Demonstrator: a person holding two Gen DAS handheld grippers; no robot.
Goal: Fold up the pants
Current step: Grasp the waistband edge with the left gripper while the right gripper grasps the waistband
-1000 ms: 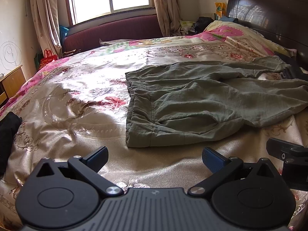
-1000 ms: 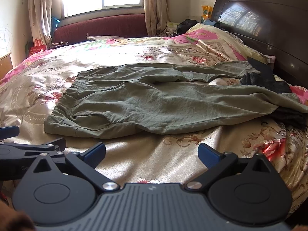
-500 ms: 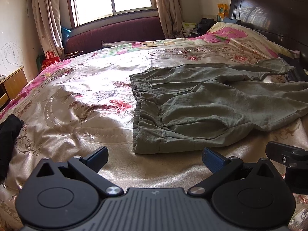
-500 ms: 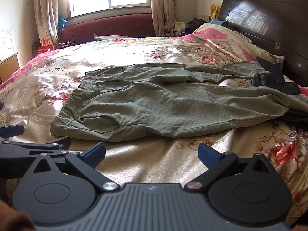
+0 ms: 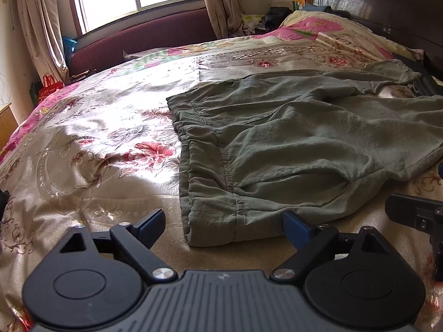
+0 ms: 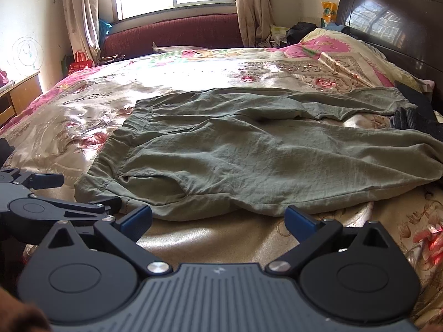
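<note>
The olive-green pants (image 5: 290, 149) lie spread across the floral bedspread (image 5: 91, 149), waistband toward the window side and nearest the left claw, the two legs running off toward the dark headboard (image 6: 393, 27), where the far leg's cuff ends beside some dark folded clothing (image 6: 415, 116). The cloth is thin and wrinkled, with a pocket mouth gaping near the front hem, and no fold looks begun. The left gripper (image 5: 223, 222) hangs just short of the waistband's near corner, jaws spread wide and holding nothing; the right gripper (image 6: 218, 218) hangs likewise released and empty, just short of the near leg's edge. The likeliest trouble, as I judge it, is a shallow bite: the fabric lies flat on a slippery satin cover, so a claw that closes too high may pinch only the top layer, or catch the bedspread along with it, and drag the cover up. A grab at the loose pocket flap would lift one ply and leave the fold crooked. The two tools sit close together at the near edge, so they may knock into each other. The far cuff could also snag the dark clothing as the leg is carried over.
</note>
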